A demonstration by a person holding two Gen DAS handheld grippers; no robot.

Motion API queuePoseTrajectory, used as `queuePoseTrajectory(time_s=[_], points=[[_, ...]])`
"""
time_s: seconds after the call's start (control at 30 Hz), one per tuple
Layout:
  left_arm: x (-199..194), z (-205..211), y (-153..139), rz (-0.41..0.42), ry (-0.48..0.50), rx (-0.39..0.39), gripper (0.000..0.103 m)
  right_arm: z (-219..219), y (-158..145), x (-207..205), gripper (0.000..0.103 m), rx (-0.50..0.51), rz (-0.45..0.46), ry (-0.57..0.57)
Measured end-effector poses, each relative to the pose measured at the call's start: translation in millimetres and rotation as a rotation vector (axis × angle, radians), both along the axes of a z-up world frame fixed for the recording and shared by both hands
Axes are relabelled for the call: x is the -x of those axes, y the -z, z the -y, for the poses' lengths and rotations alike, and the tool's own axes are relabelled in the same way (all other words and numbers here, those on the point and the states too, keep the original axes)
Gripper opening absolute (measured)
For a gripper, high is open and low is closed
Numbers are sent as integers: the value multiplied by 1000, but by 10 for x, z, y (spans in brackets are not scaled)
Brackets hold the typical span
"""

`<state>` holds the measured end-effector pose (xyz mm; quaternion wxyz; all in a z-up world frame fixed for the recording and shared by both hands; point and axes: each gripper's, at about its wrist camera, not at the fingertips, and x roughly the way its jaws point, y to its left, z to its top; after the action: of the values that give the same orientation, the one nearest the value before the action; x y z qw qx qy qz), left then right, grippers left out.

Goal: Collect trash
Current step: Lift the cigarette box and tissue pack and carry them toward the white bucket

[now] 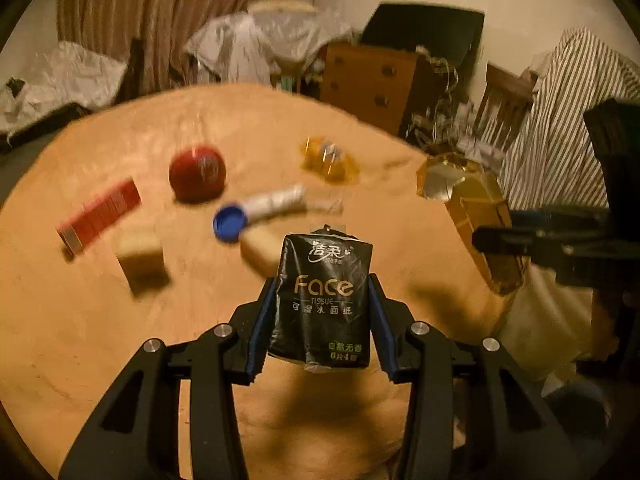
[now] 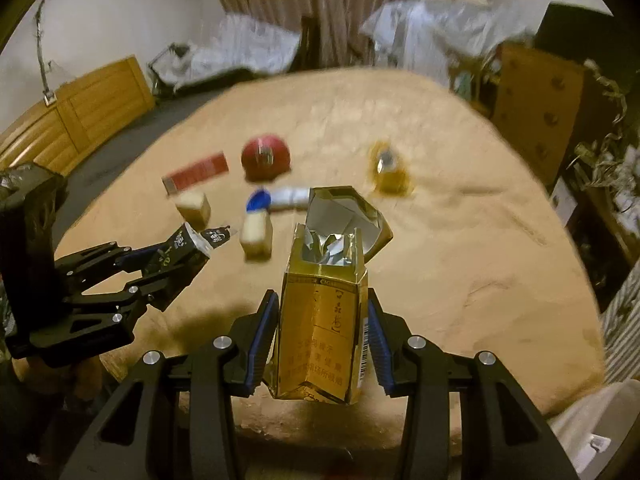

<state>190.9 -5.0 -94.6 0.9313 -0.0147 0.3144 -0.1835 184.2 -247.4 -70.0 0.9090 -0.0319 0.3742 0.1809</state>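
Note:
My left gripper (image 1: 322,286) is shut on a black tissue pack (image 1: 322,300) marked "Face", held above the tan tablecloth (image 1: 100,340). My right gripper (image 2: 322,300) is shut on a gold cigarette pack (image 2: 320,320) with its lid flipped open and foil showing. Each view shows the other hand: the gold pack (image 1: 476,212) at the right of the left wrist view, the left gripper (image 2: 192,248) with the black pack (image 2: 180,256) at the left of the right wrist view. On the cloth lie a red pack (image 1: 100,212), a red ball (image 1: 197,174), a blue-capped white tube (image 1: 256,210) and a gold wrapper (image 1: 328,160).
Two small beige blocks (image 1: 140,256) (image 2: 256,236) stand on the cloth near the tube. Behind the table are striped curtains (image 1: 160,12), plastic-covered bundles (image 1: 260,40), a wooden drawer unit (image 1: 368,80) and a chair (image 1: 504,96). Striped fabric (image 1: 560,120) hangs at the right.

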Motion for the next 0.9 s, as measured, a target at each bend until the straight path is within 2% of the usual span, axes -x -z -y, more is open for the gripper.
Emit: queuePoseTrajectory(time_s=[0.2, 0.3, 0.43, 0.57, 0.67, 0.9], points=[[320, 317, -466, 122, -62, 3, 42, 232, -450, 488, 45, -17, 163, 81], [485, 462, -647, 177, -126, -4, 42, 321, -604, 723, 45, -30, 237, 112], [751, 570, -809, 248, -199, -19, 42, 381, -700, 1010, 45, -56, 315, 116], [1022, 600, -939, 330, -278, -48, 42, 464, -733, 1216, 46, -99, 348, 115], [1149, 591, -985, 354, -324, -64, 42, 472, -744, 1328, 46, -116, 357, 103], [1261, 538, -954, 333, -386, -93, 42, 317, -788, 1428, 46, -133, 385, 66]])
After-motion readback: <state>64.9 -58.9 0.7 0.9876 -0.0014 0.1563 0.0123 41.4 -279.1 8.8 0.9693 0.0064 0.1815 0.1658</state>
